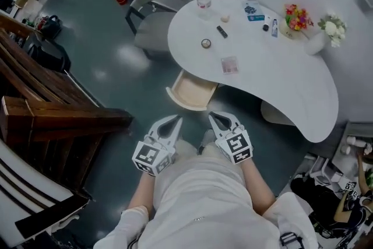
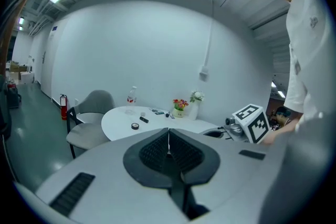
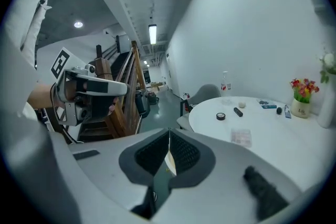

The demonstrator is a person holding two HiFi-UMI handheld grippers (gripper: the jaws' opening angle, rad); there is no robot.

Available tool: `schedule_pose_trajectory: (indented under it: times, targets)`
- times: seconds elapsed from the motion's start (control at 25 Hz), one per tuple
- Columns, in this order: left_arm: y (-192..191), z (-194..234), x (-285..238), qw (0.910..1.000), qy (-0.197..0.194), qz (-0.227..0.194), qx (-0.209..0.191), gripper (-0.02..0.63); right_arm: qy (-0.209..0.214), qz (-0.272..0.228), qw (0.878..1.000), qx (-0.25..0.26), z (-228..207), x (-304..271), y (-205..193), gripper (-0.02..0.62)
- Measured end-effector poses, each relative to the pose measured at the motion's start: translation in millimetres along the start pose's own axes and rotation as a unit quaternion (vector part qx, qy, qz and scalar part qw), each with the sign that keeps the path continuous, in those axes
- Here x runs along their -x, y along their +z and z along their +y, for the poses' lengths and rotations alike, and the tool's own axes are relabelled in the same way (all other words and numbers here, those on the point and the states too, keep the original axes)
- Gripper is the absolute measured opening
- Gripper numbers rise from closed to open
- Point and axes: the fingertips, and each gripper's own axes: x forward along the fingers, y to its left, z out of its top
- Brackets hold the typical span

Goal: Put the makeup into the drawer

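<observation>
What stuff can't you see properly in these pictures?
- Head view: the back of the open drawer is hidden under the edge of the white table.
- Head view: the round case, black stick and flat pink case are too small to tell what makeup they are.
- Left gripper view: the drawer doesn't show; the left gripper covers the table's near edge.
</observation>
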Motion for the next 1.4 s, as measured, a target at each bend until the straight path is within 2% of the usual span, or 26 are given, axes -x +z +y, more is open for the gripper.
schedule_pose_trajectory:
  times: [0.24,0.56,1.4]
  targets:
    - [7,-6,-4,0.9999,-0.005,-0.011,-0.011,0.012,0.004,-0.015,1.000,0.000,8,14,11,0.014]
    - [-1,-18,-9,0.9996,-0.012,0.003,-0.024,0.011,-0.007,-0.011,1.000,0.009,0,28,10,0.014]
    - [-9,-19,-7,0.9998,-0.012,0.015,-0.007,0.011,0.003,0.014,1.000,-0.008,5,20,-7,0.014]
